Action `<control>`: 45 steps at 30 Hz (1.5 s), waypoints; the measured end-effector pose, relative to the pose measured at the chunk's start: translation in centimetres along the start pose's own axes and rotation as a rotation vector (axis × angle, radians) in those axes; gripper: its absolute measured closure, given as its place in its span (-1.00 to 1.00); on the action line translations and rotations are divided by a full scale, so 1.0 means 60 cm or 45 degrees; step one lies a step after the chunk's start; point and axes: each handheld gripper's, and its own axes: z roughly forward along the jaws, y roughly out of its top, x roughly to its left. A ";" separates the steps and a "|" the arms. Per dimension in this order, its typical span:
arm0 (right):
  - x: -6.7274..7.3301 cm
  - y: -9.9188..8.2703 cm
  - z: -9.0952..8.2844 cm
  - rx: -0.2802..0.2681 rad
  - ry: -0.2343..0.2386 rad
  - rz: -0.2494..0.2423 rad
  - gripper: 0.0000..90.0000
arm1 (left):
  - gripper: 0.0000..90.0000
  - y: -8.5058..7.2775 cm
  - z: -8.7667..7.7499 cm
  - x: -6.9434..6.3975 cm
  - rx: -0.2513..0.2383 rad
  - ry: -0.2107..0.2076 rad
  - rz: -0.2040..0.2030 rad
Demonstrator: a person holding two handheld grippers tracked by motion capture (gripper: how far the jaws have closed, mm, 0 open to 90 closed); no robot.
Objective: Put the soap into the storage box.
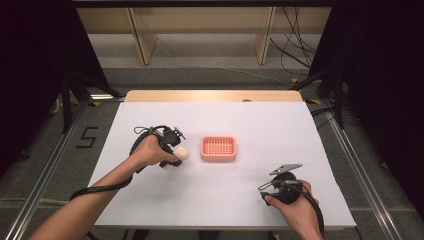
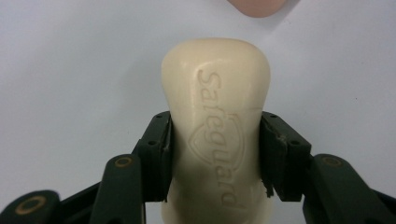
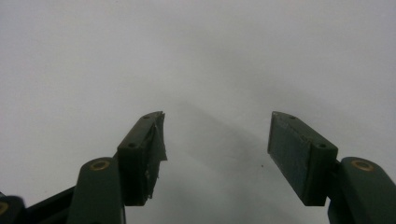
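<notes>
1. At the left of the high view, the left gripper (image 1: 176, 156) is held in the person's left hand (image 1: 148, 151) just above the white table (image 1: 280, 125). Its jaws are clamped on a cream soap bar (image 1: 181, 154), which juts out toward the pink tray.
2. The left gripper view brings what the high view cannot: the soap bar (image 2: 217, 126) is smooth, waxy and rounded, waisted where the black pads (image 2: 164, 154) press its two long sides, with a brand word and a shield outline stamped into its face. The left gripper (image 2: 215, 156) grips it at about mid-length, and the far end of the bar stands free over the table.
3. At the top edge of that view a sliver of the pink soap tray (image 2: 256, 6) peeks in; the high view shows it whole, a rounded rectangular soap tray (image 1: 218, 148) with a ribbed, slotted floor, just beside the bar's free end and apart from it.
4. At the right of the high view, the right gripper (image 1: 272, 186) sits in the right hand (image 1: 295, 205), well apart from the tray.
5. The right gripper view shows the right gripper (image 3: 217, 140) with jaws spread wide and nothing between them, over plain matte white table surface.
</notes>
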 end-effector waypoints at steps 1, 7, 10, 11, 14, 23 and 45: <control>0.002 0.000 -0.002 0.013 0.001 0.018 -0.18 | 0.09 0.002 0.000 0.000 0.008 0.000 0.014; -0.001 -0.001 0.002 -0.014 -0.010 -0.004 -0.18 | 0.09 0.010 0.000 -0.004 -0.011 0.003 0.038; -0.001 -0.001 0.000 -0.016 -0.003 -0.005 -0.18 | 0.09 0.013 0.000 -0.005 -0.022 0.005 0.047; -0.001 -0.001 0.001 -0.016 -0.006 -0.004 -0.18 | 0.09 0.015 0.000 -0.005 -0.019 0.005 0.060; 0.000 -0.001 0.002 -0.017 -0.012 -0.001 -0.18 | 0.09 0.016 0.000 -0.005 -0.019 0.002 0.070; 0.000 -0.004 -0.001 -0.025 -0.020 -0.022 -0.19 | 0.09 0.021 -0.002 -0.001 -0.040 0.006 0.082; -0.002 -0.010 -0.003 -0.030 -0.025 -0.005 -0.19 | 0.09 0.049 -0.002 -0.007 -0.078 0.011 0.170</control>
